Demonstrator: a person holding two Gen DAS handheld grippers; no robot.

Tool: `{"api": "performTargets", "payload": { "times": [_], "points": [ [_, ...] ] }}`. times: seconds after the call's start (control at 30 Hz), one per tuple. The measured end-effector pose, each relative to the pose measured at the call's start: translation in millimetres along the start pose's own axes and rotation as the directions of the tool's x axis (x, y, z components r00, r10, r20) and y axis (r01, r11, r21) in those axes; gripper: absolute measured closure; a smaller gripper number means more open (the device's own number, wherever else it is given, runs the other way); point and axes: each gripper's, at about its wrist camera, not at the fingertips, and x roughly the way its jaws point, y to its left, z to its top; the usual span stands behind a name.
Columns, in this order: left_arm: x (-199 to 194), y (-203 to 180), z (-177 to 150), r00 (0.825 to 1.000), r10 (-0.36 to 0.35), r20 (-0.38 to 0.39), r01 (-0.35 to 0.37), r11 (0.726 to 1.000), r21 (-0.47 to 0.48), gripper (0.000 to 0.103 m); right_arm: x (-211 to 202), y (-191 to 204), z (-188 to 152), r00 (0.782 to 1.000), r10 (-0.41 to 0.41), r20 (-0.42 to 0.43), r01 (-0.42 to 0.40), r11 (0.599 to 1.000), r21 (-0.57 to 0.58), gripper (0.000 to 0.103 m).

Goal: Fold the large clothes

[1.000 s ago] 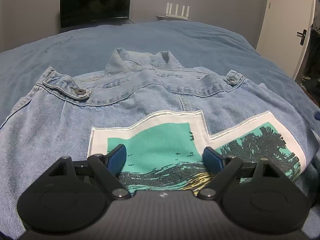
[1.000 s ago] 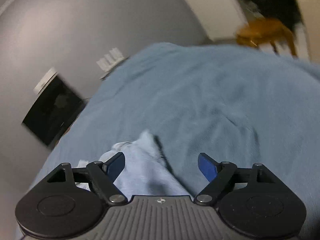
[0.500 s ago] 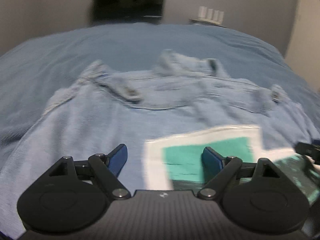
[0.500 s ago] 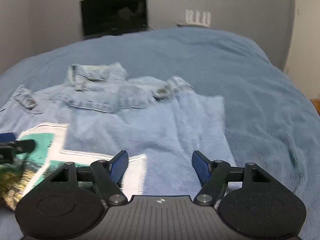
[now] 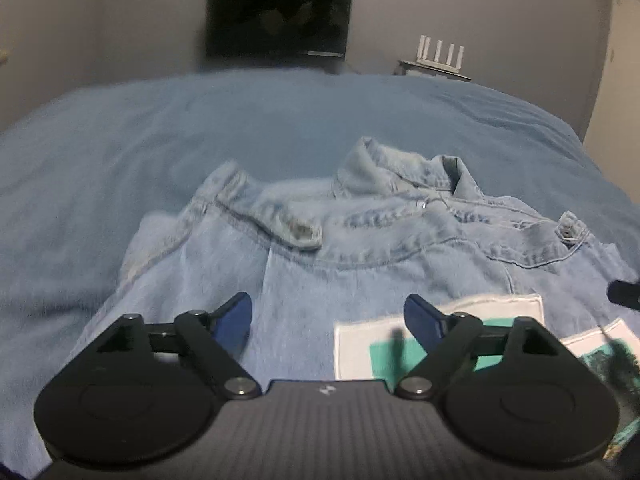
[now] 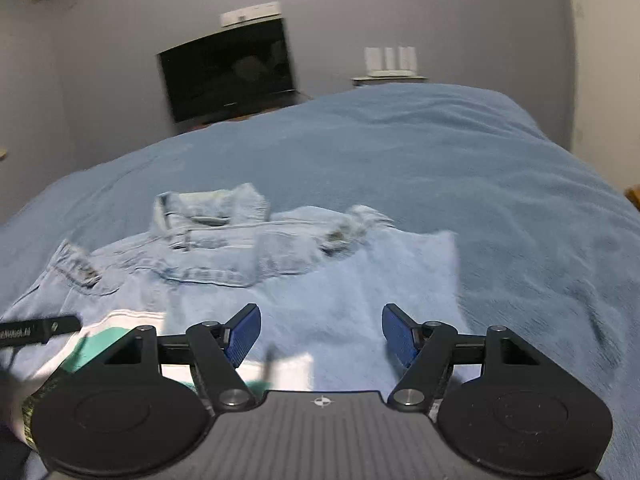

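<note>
Denim, pale and washed, makes up the one jacket (image 5: 360,248) lying back-up on the bed (image 5: 160,140), collar toward the far wall. I count one jacket, one blue bedspread, one dark screen (image 5: 279,18) on the wall, and one white router (image 5: 438,50) on a small stand beside it. I carry two claws.

My left claw (image 5: 328,316) hovers over the jacket's left half with its blue pads spread wide, only flat denim under the gap and nothing pinched. My right claw (image 6: 320,330) hangs over the jacket's right part; its jaws are closing, yet they stand apart with cloth merely lying below them, not clamped.

From the left wrist I see two buttoned shoulder tabs, the collar (image 5: 404,172) standing up, and the white-edged patch (image 5: 436,332) with its teal print; a dark tip of my other claw pokes in at the right edge. The right wrist view gives what that one lacks: the jacket's right side folded over, showing a paler plain panel (image 6: 392,272) with a straight edge against the bedspread, and my left claw's black finger at the left edge above the patch.
</note>
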Motion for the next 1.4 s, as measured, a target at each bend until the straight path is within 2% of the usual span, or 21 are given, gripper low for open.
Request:
{"api": "performTargets", "payload": {
  "times": [0.13, 0.3, 0.37, 0.5, 0.53, 0.63, 0.7, 0.77, 0.97, 1.13, 1.23, 1.33, 1.4],
  "points": [
    [10, 0, 1, 1.000, 0.004, -0.014, -0.003, 0.999, 0.036, 0.019, 19, 18, 8, 0.998, 0.058, 0.020, -0.055, 0.992, -0.114, 0.034],
    [25, 13, 4, 0.999, -0.012, -0.032, 0.012, 1.000, -0.005, 0.019, 40, 39, 19, 0.993, 0.117, 0.035, -0.106, 0.969, -0.222, 0.034],
    [31, 13, 6, 0.999, 0.005, -0.038, -0.005, 1.000, 0.006, 0.019, 48, 47, 18, 0.989, 0.149, -0.003, -0.144, 0.951, -0.273, 0.033],
    [42, 8, -1, 0.998, 0.045, -0.046, -0.041, 0.996, 0.075, 0.016, 71, 61, 3, 0.991, 0.082, -0.108, -0.116, 0.923, -0.368, 0.033],
    [44, 8, -2, 0.998, 0.050, -0.047, -0.046, 0.996, 0.080, 0.016, 73, 60, 2, 0.993, 0.064, -0.100, -0.096, 0.927, -0.362, 0.029],
    [46, 14, 0, 0.998, 0.045, -0.046, -0.043, 0.998, 0.050, 0.016, 76, 48, 6, 0.998, -0.048, -0.047, 0.029, 0.944, -0.330, 0.028],
    [45, 18, 1, 0.998, 0.052, -0.041, -0.051, 0.998, 0.025, 0.016, 79, 30, 10, 0.993, -0.114, -0.045, 0.098, 0.961, -0.259, 0.030],
    [44, 17, 1, 0.997, 0.067, -0.034, -0.066, 0.998, 0.024, 0.017, 79, 16, 12, 0.994, -0.087, -0.064, 0.075, 0.981, -0.177, 0.030],
    [43, 18, -4, 0.997, 0.068, -0.022, -0.067, 0.997, 0.027, 0.017, 75, 16, 7, 0.995, -0.092, -0.042, 0.083, 0.979, -0.187, 0.030],
    [32, 8, -9, 0.996, 0.090, -0.001, -0.089, 0.993, 0.078, 0.017, 64, 22, -1, 0.993, -0.119, -0.001, 0.115, 0.965, -0.234, 0.029],
    [9, 2, -17, 0.996, 0.084, 0.023, -0.086, 0.992, 0.097, 0.009, 38, 20, -4, 0.996, -0.088, 0.028, 0.091, 0.975, -0.203, 0.024],
    [-5, -7, -22, 0.996, 0.086, -0.003, -0.085, 0.988, 0.130, 0.009, 19, 19, -6, 0.997, -0.080, -0.003, 0.078, 0.982, -0.171, 0.023],
    [-13, -6, -27, 0.996, 0.081, -0.029, -0.077, 0.991, 0.107, 0.008, 13, 20, -10, 0.991, -0.118, -0.067, 0.105, 0.979, -0.177, 0.020]
  ]
}}
